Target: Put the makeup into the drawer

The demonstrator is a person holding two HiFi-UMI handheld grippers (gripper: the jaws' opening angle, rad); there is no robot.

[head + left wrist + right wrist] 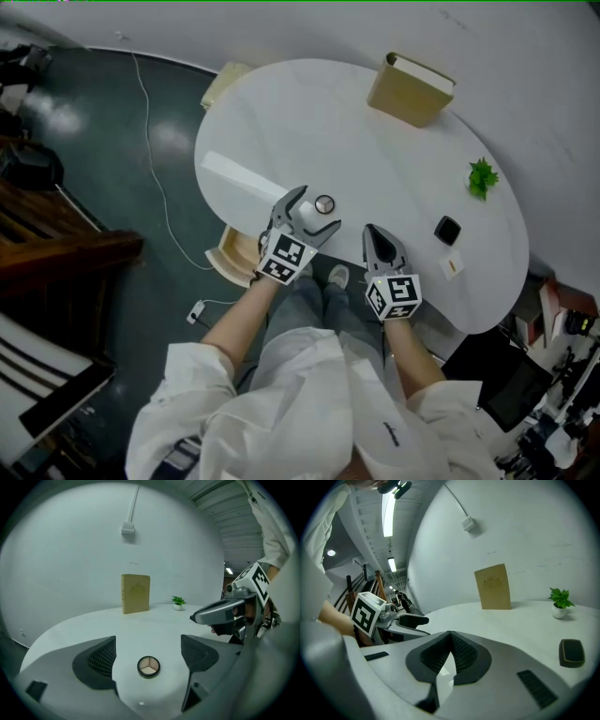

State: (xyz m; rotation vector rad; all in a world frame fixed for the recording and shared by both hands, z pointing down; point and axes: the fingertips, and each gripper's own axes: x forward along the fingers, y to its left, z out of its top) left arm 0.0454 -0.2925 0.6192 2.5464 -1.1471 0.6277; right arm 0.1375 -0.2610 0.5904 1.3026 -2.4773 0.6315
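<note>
A small round makeup compact [324, 203] with beige pans lies on the white round table [375, 150]. My left gripper [317, 208] is open, its two jaws standing on either side of the compact without touching it. In the left gripper view the compact [148, 666] sits on the table between the black pads [99, 662]. To the right, my right gripper [372, 232] is shut on nothing near the table's front edge; its pads [461, 651] meet. A black square compact [447, 230] lies further right, also seen as the black compact [572, 651]. A wooden open drawer [232, 255] shows below the table's left edge.
A tan book [410, 89] stands upright at the table's far side. A small green plant [482, 176] sits at the right. A small white card [452, 266] lies near the black compact. A white strip [239, 176] lies at the table's left. A cable [155, 159] runs across the floor.
</note>
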